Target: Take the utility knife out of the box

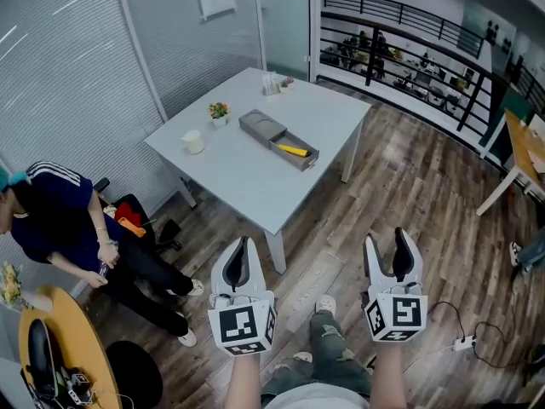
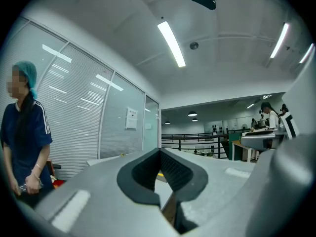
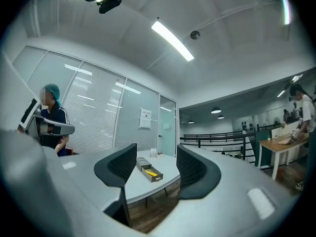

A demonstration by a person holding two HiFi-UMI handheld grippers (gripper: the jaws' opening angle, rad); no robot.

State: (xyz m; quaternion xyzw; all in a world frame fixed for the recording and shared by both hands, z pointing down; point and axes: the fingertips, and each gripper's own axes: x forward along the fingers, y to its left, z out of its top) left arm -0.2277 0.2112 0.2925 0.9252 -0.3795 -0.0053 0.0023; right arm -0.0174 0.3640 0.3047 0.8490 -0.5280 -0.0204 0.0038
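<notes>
yellow utility knife (image 1: 292, 150) sits in the open box (image 1: 255, 124) well ahead of the fingers, right gripper (image 1: 388, 239) spread apart, left gripper (image 1: 242, 244) pinched together on nothing, so a clumsy one-handed grab could just shove the box

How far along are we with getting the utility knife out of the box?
Done: the box is slid open, the yellow utility knife lying inside. In hand: nothing; left gripper shut, right gripper open, both empty, short of the table. Remaining: reach in, grip, lift it out.
</notes>
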